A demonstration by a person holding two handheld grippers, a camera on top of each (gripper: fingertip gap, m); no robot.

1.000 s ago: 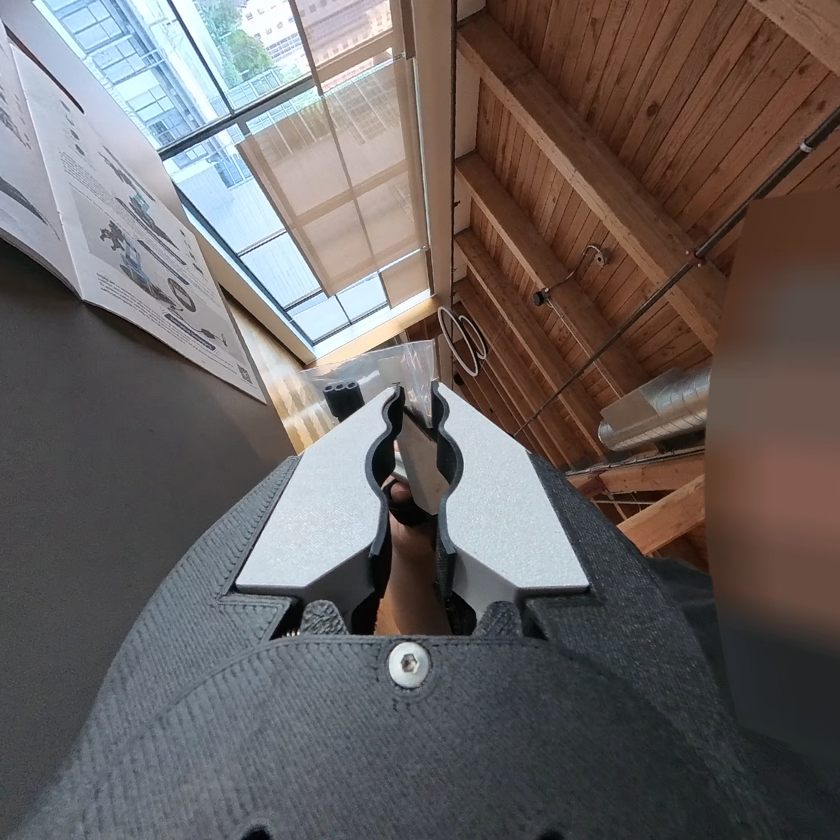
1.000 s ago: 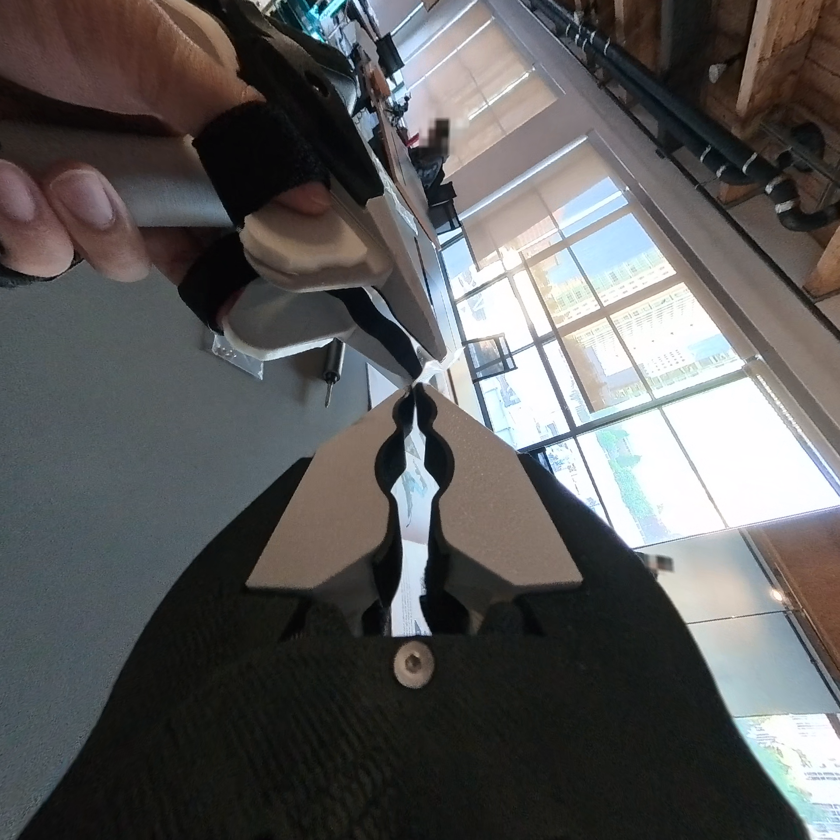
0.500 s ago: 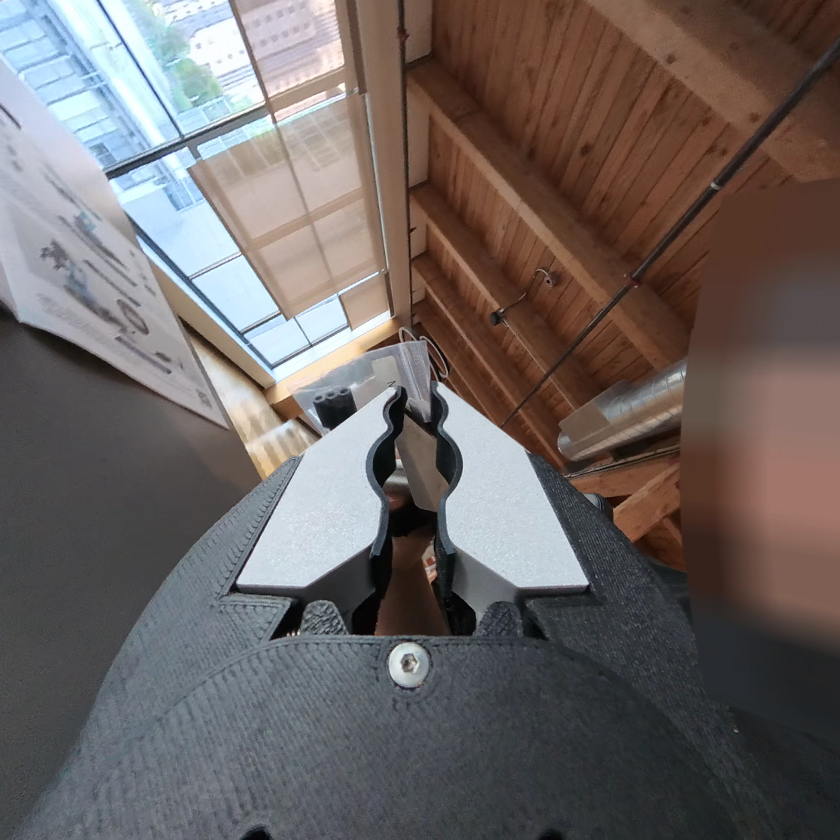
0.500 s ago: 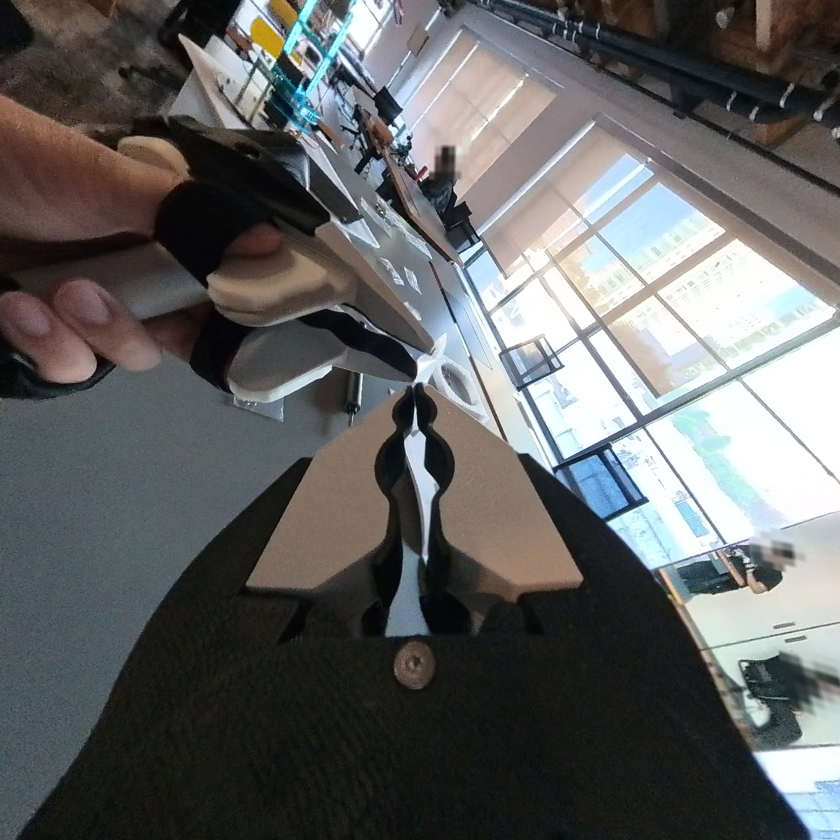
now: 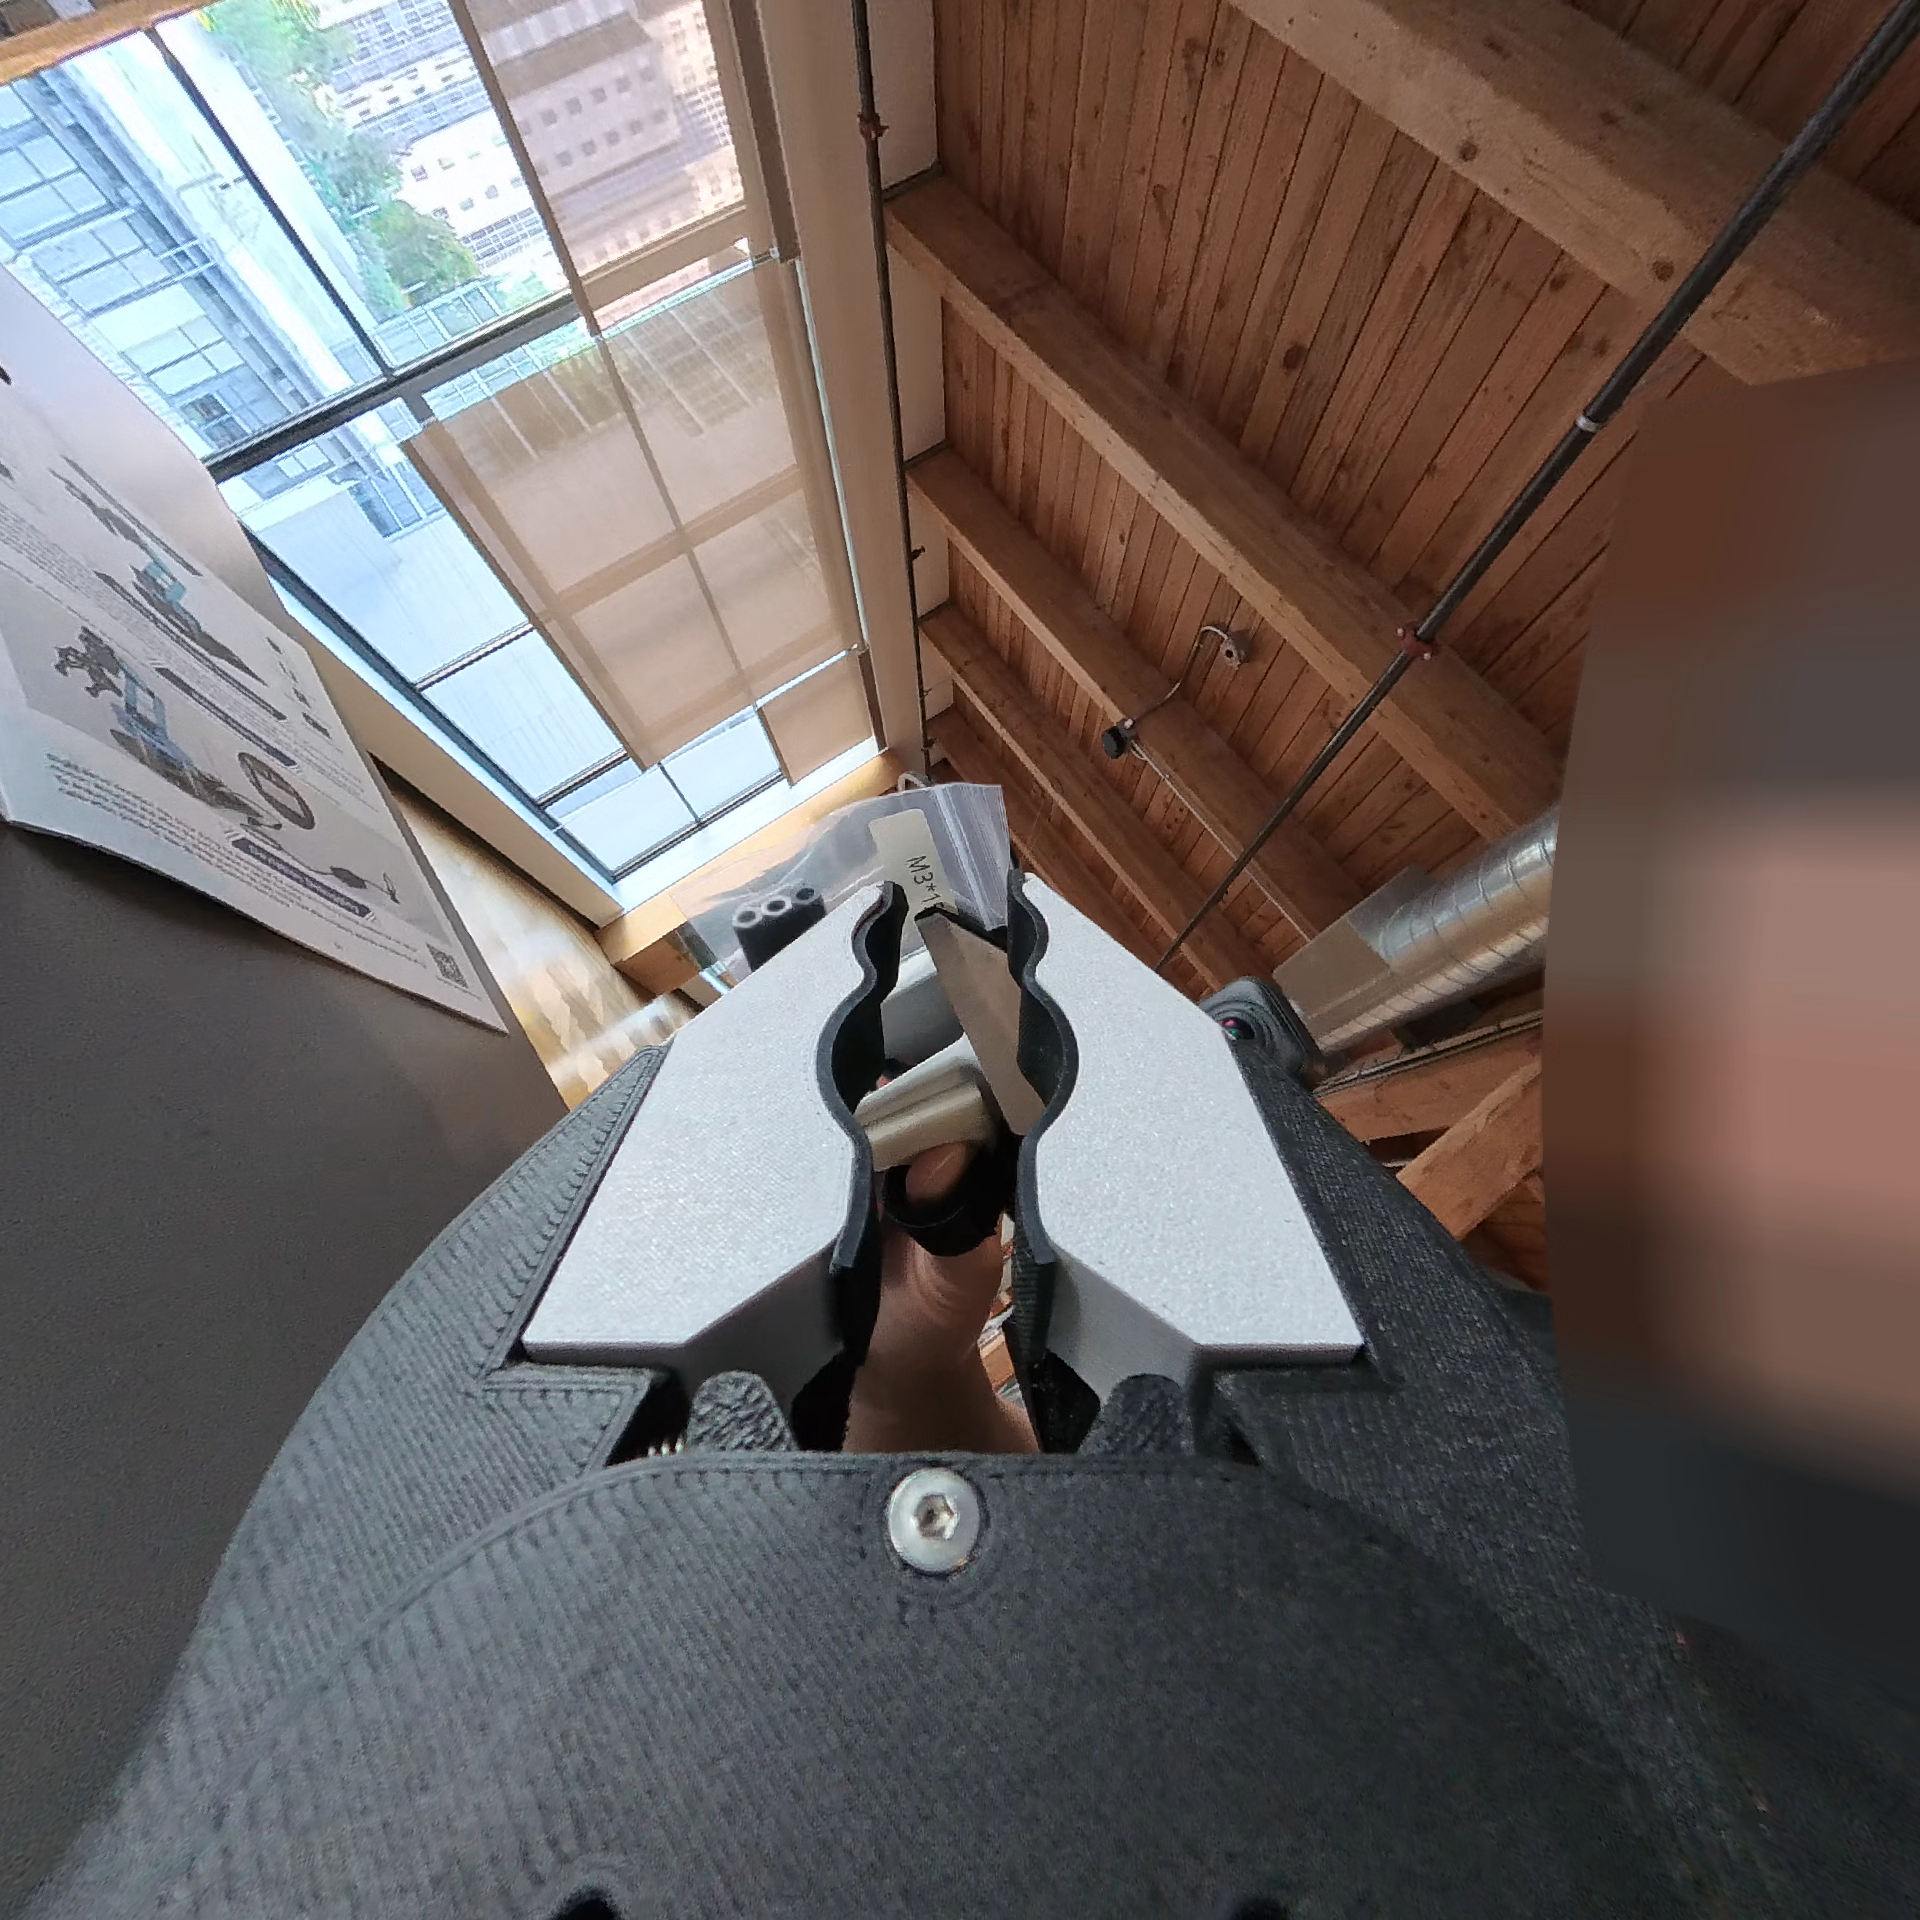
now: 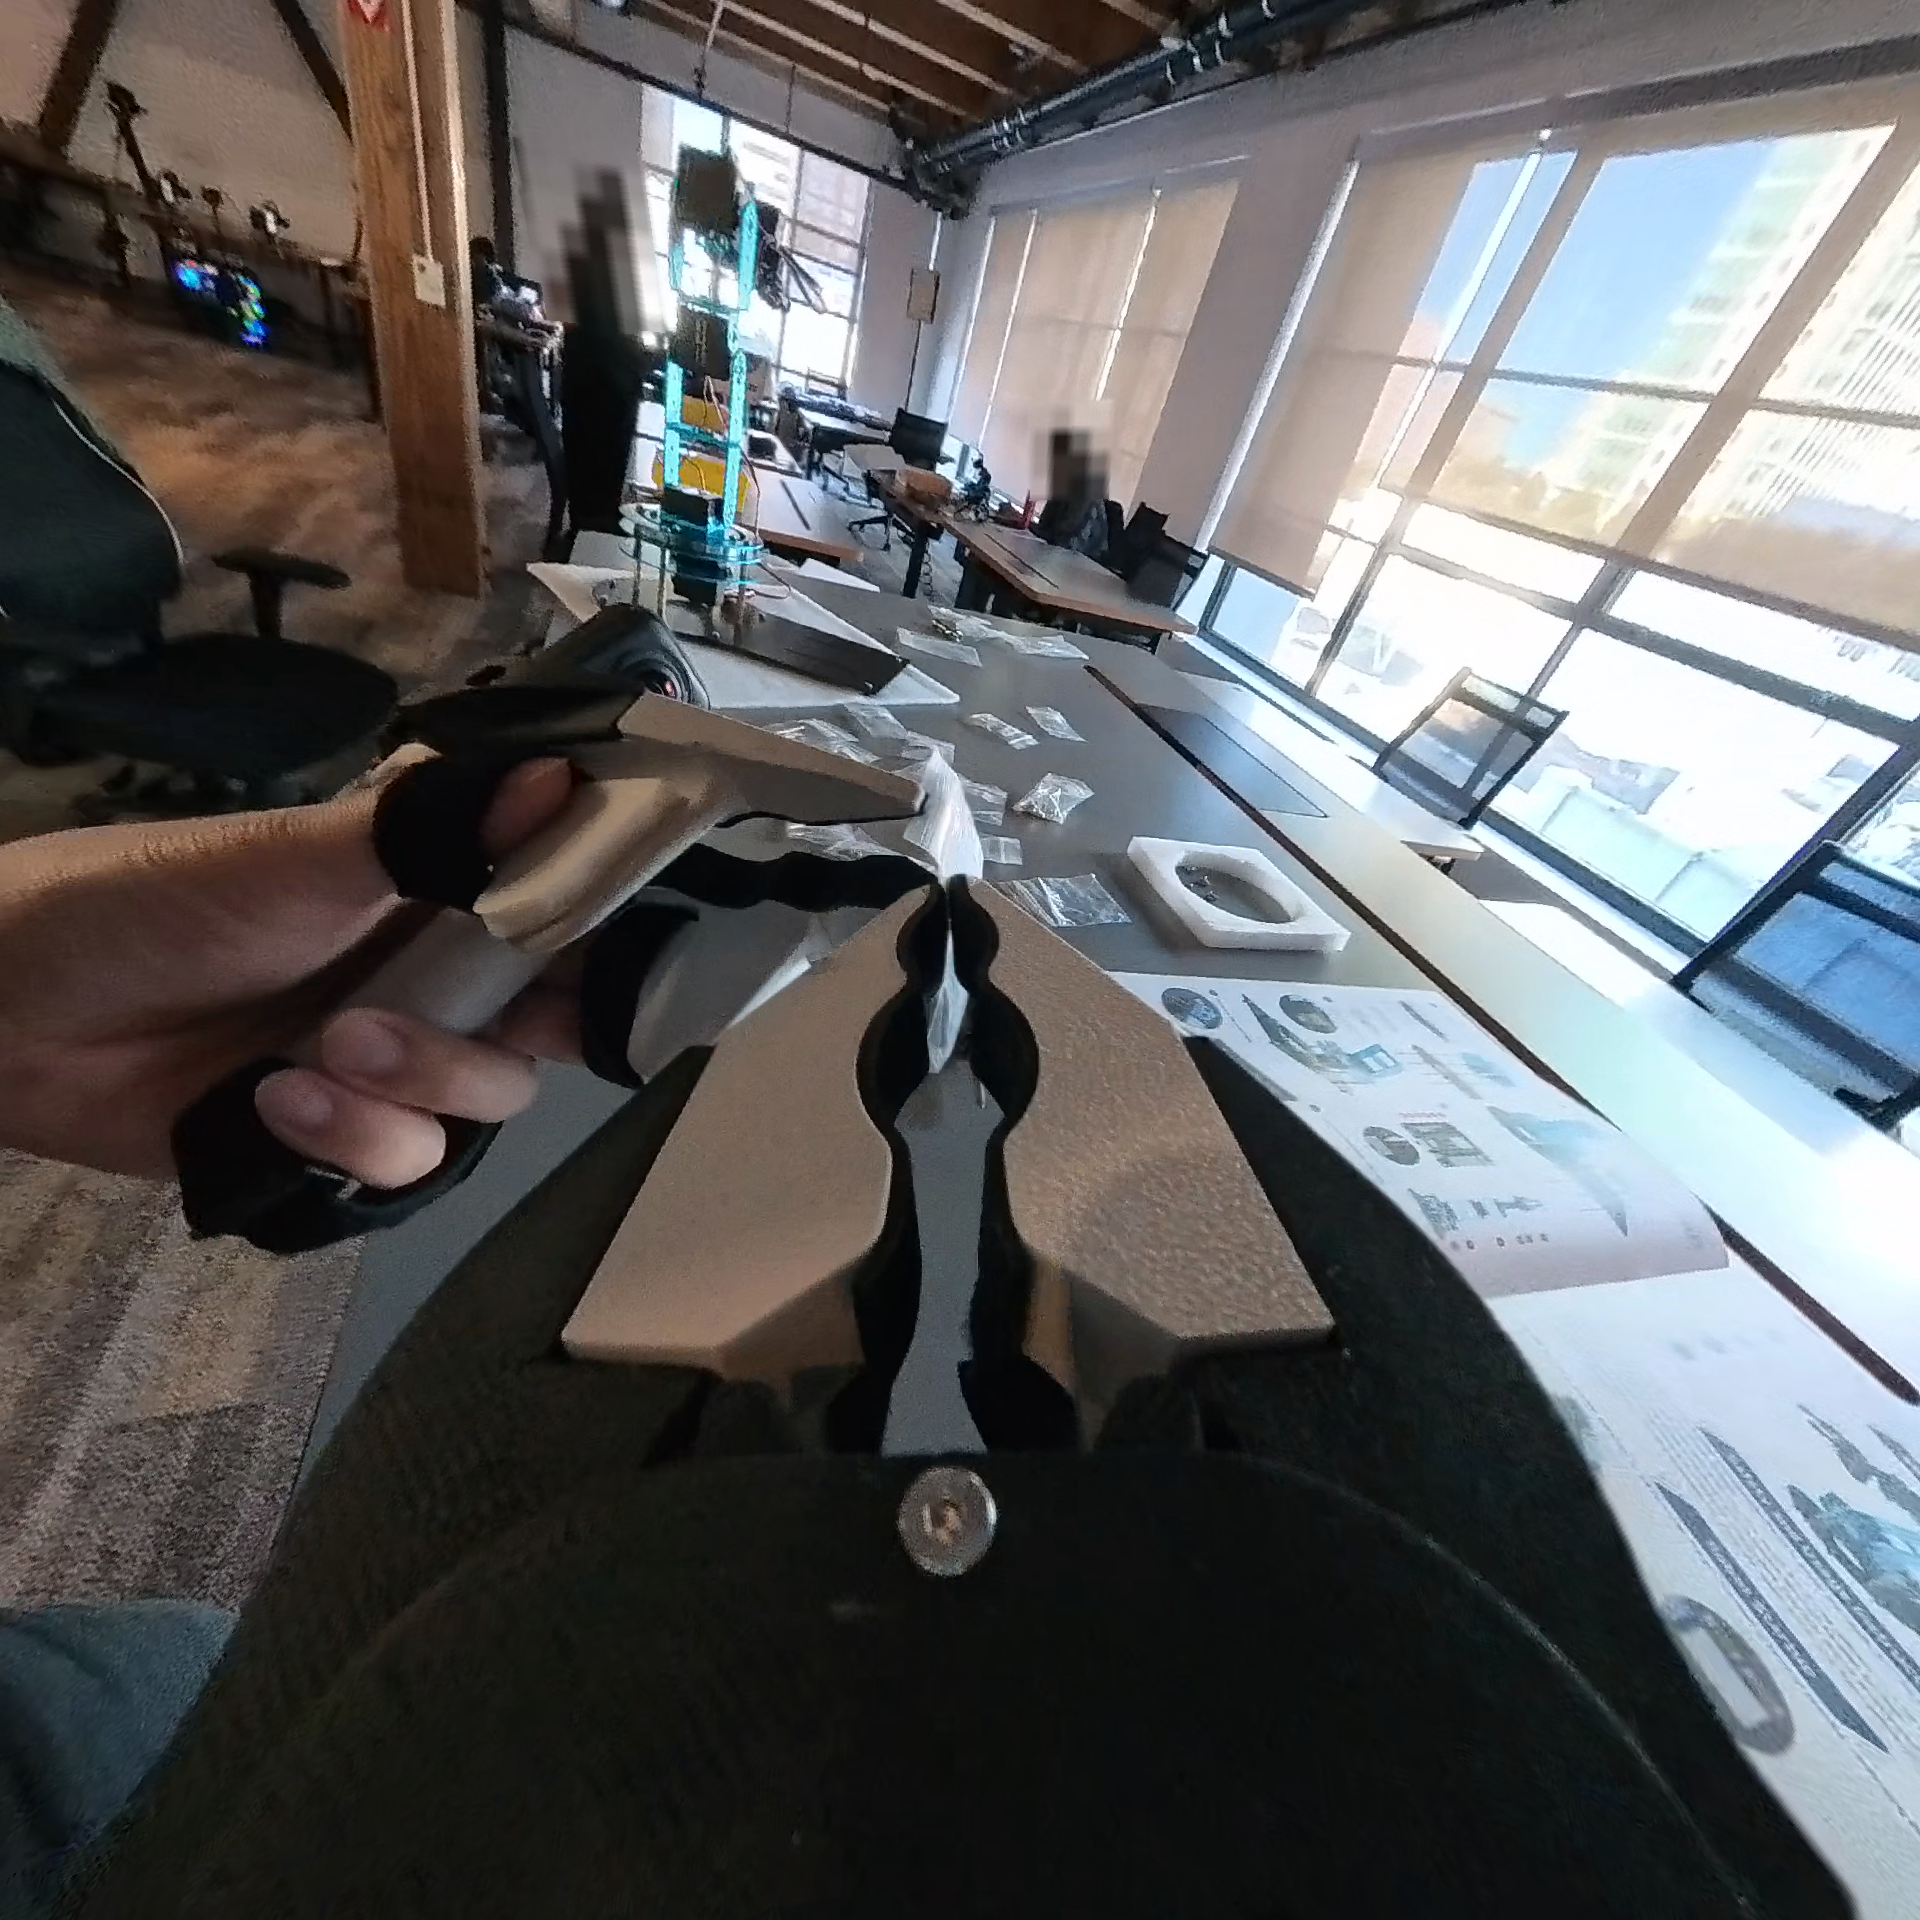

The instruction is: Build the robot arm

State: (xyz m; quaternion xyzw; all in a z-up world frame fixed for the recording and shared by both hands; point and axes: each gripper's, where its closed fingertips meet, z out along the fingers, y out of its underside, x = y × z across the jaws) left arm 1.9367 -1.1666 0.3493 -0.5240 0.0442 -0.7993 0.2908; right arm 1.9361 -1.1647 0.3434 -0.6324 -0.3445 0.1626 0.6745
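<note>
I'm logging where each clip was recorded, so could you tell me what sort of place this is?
Most likely an open-plan office or workshop loft. Long desks with office chairs run beside tall windows, the ceiling is bare wood beams, and the near table holds small bags of parts and printed instruction sheets.

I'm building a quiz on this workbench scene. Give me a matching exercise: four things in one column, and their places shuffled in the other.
1 clear bag
2 white square tray
3 printed sheet
4 teal frame

A standing at the table's far end
B flat on the table, near right
C pinched by left hand-held gripper and right hand-held gripper
D on the table beyond the bag

Pairs: 1-C, 2-D, 3-B, 4-A
</note>
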